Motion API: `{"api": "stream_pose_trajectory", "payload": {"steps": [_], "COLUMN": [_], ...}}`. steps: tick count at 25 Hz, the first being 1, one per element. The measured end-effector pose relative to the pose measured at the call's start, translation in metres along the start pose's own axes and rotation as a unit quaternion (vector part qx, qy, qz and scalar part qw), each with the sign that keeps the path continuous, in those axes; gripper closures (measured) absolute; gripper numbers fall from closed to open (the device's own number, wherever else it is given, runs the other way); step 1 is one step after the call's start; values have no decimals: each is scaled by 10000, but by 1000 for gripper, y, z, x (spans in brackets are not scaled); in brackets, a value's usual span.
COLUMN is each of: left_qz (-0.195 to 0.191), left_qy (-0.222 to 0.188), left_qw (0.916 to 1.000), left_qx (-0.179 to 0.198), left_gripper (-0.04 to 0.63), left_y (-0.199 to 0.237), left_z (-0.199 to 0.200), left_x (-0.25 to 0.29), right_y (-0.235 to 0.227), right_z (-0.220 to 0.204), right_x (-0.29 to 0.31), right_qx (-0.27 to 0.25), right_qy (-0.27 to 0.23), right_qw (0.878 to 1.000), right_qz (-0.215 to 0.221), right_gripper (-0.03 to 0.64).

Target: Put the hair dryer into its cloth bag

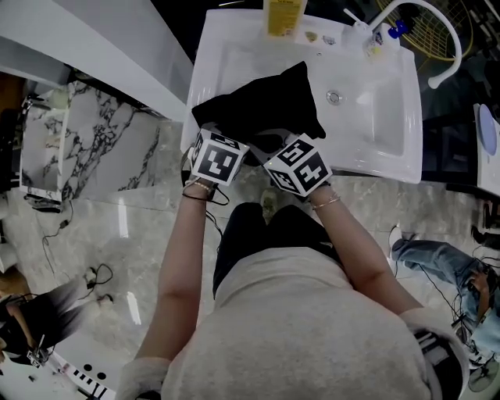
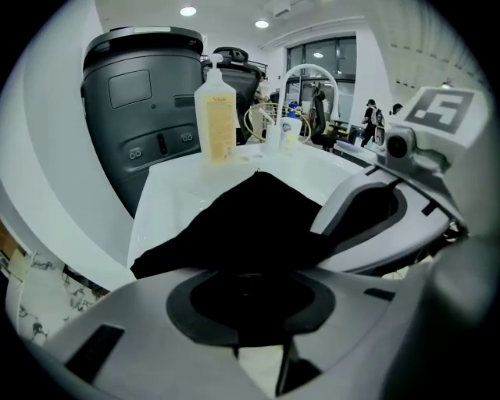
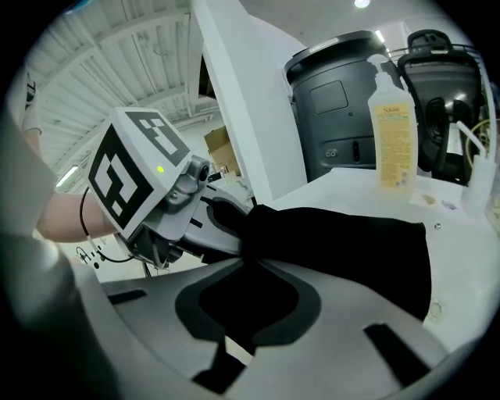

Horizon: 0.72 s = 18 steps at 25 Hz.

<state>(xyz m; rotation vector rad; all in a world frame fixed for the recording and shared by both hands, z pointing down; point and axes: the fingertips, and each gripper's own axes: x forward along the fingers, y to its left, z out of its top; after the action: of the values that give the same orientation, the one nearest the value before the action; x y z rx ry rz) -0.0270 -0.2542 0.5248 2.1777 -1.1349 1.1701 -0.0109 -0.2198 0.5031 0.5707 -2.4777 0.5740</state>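
A black cloth bag (image 1: 262, 105) lies on the front left of the white washbasin top (image 1: 234, 55), its near edge hanging over the front rim. My left gripper (image 1: 223, 141) is shut on that near edge at the left, and black cloth (image 2: 250, 219) fills its jaws. Close beside it, my right gripper (image 1: 293, 148) is shut on the same edge. In the right gripper view the bag (image 3: 344, 242) stretches from my jaws to the left gripper (image 3: 219, 223). No hair dryer shows in any view.
A yellow soap bottle (image 1: 283, 16) and small bottles (image 1: 373, 39) stand at the back of the top, by a curved white tap (image 1: 426, 23). The basin with its drain (image 1: 334, 98) is to the right. A dark grey machine (image 2: 141, 117) stands behind. A person (image 1: 445, 266) sits at lower right.
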Motion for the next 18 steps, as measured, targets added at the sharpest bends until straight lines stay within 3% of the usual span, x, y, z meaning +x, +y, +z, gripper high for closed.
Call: {"api": "stream_pose_trajectory", "payload": {"steps": [13,16,18], "left_qz": [228,69,-74], "left_qy": [125,301,418], "left_qw": [9997,9994,9986], "left_qx": [12,142,304], "left_gripper": [484,488,543], "left_y": [-2,-9,-15], "left_z": [-18,-31,-38], "left_x": [-14,-17,-19], "right_y": [-5,-4,-2], "right_z": [-2,0,0], "right_x": [-5,-6,-6], "right_qx": [-54,-110,-152], "right_qy": [-58,-44,-21], "right_qw": [9997,9997,9996], "right_qz": [-233,-230,-228], "right_gripper": [598,598,598]}}
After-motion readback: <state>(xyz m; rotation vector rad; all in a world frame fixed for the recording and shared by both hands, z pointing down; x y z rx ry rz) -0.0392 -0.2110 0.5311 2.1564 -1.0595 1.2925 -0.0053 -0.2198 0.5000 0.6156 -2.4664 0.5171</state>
